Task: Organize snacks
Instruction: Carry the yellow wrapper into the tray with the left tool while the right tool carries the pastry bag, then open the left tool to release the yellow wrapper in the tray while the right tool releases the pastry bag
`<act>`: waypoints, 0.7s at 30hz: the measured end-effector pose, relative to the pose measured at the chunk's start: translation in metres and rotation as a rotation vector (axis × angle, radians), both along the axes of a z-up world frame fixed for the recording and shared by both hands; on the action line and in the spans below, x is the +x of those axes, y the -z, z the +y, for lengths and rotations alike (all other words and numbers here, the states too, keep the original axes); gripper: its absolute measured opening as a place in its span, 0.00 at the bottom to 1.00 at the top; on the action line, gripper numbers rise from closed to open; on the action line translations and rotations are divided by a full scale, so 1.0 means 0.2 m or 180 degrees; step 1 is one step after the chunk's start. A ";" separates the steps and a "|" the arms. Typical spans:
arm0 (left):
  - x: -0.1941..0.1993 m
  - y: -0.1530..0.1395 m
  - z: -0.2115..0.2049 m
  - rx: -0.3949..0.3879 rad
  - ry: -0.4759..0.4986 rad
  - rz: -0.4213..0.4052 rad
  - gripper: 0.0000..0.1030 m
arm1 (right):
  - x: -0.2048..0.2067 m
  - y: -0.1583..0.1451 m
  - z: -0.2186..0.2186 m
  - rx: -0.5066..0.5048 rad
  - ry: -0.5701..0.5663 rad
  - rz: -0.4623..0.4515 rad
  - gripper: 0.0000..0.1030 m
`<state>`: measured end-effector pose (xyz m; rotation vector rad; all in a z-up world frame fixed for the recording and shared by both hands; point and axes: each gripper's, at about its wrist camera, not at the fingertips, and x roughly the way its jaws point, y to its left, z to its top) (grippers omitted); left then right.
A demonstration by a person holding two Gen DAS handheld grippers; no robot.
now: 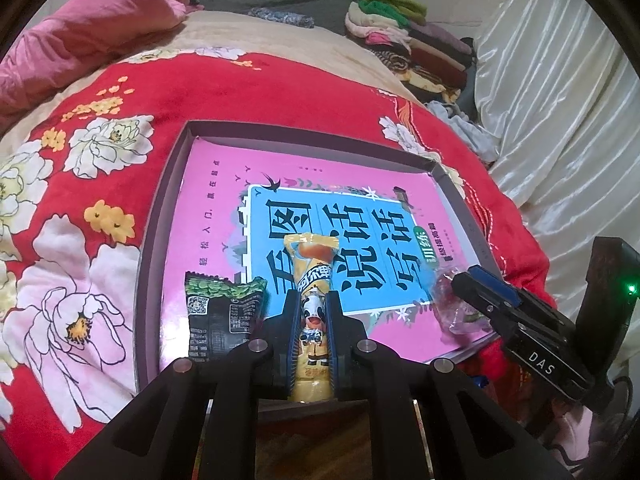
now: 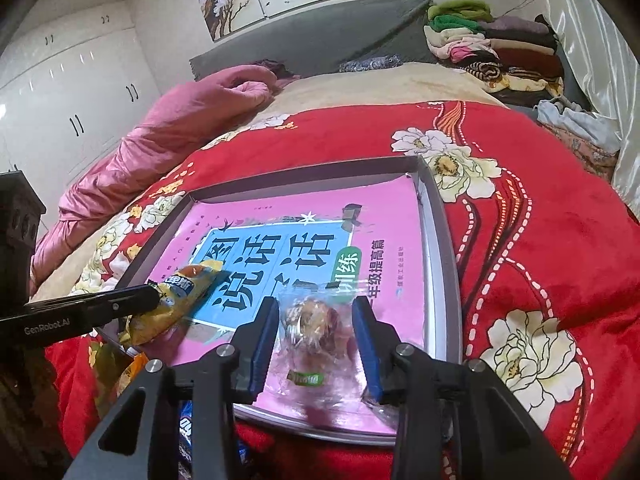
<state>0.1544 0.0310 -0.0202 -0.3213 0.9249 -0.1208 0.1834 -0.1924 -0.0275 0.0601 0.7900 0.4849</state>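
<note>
Plainly yellow cow-printed snack stick (image 1: 312,300)

Yellow cow-print snack stick (image 1: 311,276), green-black packet (image 1: 218,312), clear-wrapped pastry (image 2: 316,328), all over pink book (image 1: 224,208) in tray (image 1: 168,184)

A plush red floral blanket (image 1: 100,184) is looking soft and velvety, with a napped sheen. The shallow grey cardboard tray (image 1: 160,216) is showing matt walls. Inside it, a pink and blue paperback book (image 1: 224,184) is showing a smooth, glossy paper cover. A yellow plastic snack packet (image 1: 312,264) is looking shiny and crinkled, as is the black and green foil-like snack pouch (image 1: 224,316). A clear plastic snack wrapper (image 2: 316,332) is glinting, wrinkled and transparent. White satin-like curtains (image 1: 560,128) are gleaming. The white wardrobe doors (image 2: 60,92) are looking glossy.
</note>
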 end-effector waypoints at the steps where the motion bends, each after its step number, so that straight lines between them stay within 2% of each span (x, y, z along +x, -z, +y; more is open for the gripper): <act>1: 0.00 0.00 0.00 0.0001 -0.0005 -0.0005 0.12 | 0.00 0.00 0.00 0.0007 -0.0001 -0.0005 0.37; 13: -0.03 -0.03 0.01 0.0021 -0.0026 -0.0076 0.22 | 0.00 -0.02 -0.01 0.0039 0.0036 -0.0039 0.41; 15: -0.03 -0.04 0.01 0.0029 -0.0026 -0.0079 0.30 | 0.00 -0.03 -0.02 0.0047 0.0037 -0.0040 0.41; 19: -0.04 -0.05 0.01 0.0016 -0.0023 -0.0102 0.35 | -0.01 -0.04 -0.02 0.0066 0.0039 -0.0077 0.43; 21: -0.05 -0.06 0.01 0.0010 -0.0026 -0.0112 0.41 | -0.01 -0.05 -0.02 0.0076 0.0040 -0.0094 0.44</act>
